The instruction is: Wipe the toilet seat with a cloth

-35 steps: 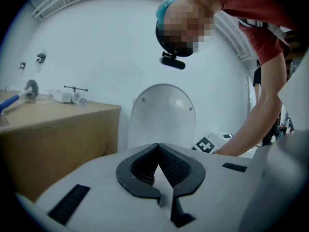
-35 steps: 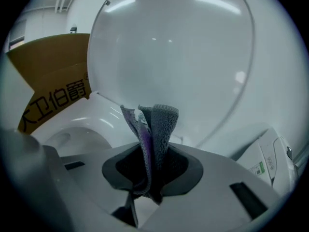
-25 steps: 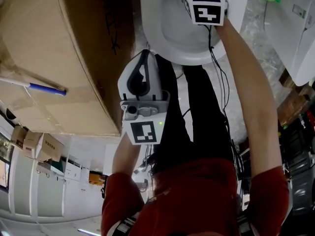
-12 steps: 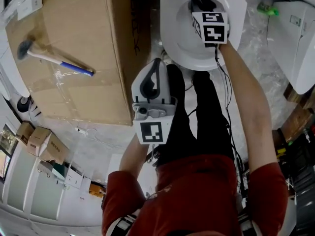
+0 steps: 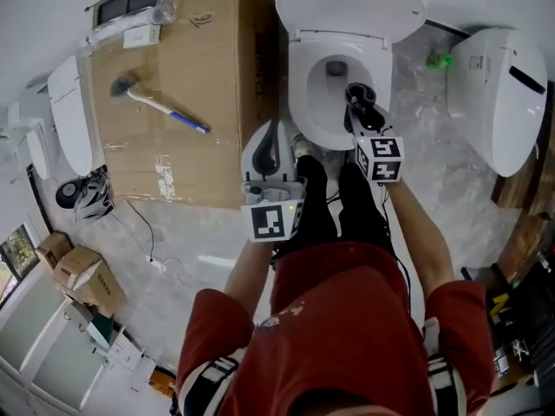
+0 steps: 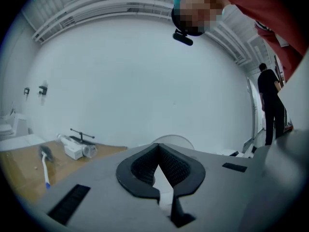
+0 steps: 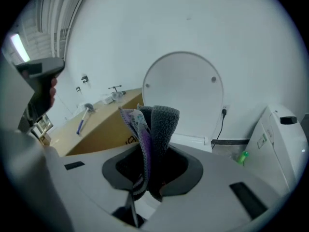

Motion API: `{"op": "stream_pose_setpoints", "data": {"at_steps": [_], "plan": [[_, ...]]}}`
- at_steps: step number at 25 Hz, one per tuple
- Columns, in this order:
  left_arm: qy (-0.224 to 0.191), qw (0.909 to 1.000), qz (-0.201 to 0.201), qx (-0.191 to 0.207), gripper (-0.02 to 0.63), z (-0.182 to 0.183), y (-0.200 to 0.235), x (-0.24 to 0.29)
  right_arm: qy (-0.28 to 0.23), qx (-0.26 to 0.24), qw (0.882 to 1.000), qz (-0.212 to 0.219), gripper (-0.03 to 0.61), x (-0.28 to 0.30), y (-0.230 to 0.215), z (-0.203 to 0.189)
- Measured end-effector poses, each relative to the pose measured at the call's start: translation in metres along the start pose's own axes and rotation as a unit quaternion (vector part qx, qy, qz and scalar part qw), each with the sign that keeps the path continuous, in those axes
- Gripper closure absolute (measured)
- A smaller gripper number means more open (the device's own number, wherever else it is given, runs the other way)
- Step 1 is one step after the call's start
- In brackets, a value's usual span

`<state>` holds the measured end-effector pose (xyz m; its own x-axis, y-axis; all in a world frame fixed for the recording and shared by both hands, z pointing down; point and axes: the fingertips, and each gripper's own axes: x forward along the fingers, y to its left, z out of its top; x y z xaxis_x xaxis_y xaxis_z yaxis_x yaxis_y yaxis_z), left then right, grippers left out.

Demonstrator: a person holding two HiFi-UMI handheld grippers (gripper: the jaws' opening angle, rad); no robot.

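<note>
The white toilet stands at the top middle of the head view, its lid raised against the wall and the bowl showing. My right gripper hangs over the front of the bowl, shut on a folded grey cloth with a purple pattern that sticks up between its jaws. In the right gripper view the raised lid fills the middle behind the cloth. My left gripper is beside the toilet's front left, level, shut with nothing in it.
A large cardboard box lies left of the toilet with a blue-handled brush and small items on it. Another white toilet unit stands to the right, with a green bottle between them. A further person stands in the distance.
Both grippers have risen and drawn back from the toilet. The right one, with the cloth still in it, has come from over the seat to above the bowl's front. The whole toilet now shows.
</note>
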<state>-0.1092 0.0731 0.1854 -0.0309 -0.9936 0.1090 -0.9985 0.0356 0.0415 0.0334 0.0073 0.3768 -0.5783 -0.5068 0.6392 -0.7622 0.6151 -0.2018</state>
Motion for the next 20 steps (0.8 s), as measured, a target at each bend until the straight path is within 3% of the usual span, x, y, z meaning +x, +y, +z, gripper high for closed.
{"op": "stream_pose_setpoints", "data": {"at_steps": [3,5,10,15,20], "plan": [[-0.002,0.9996,0.015,0.024,0.601,0.040,-0.002,-0.007,-0.039,0.016,0.999,-0.014,0.499,-0.063,-0.005,0.030],[-0.027,0.9992,0.014,0.026,0.601,0.075,-0.004,-0.009,-0.073,0.021,0.997,-0.029,0.499,-0.103,-0.011,0.056],[-0.065,0.9972,-0.016,0.035,0.601,0.148,-0.031,-0.023,-0.160,0.041,0.985,-0.045,0.499,-0.192,-0.020,0.119],[-0.081,0.9952,-0.048,0.024,0.601,0.198,-0.062,-0.038,-0.254,0.007,0.966,-0.055,0.499,-0.274,-0.017,0.193],[-0.108,0.9914,-0.065,0.036,0.600,0.229,-0.083,-0.054,-0.323,-0.025,0.944,-0.063,0.498,-0.339,-0.002,0.240]]}}
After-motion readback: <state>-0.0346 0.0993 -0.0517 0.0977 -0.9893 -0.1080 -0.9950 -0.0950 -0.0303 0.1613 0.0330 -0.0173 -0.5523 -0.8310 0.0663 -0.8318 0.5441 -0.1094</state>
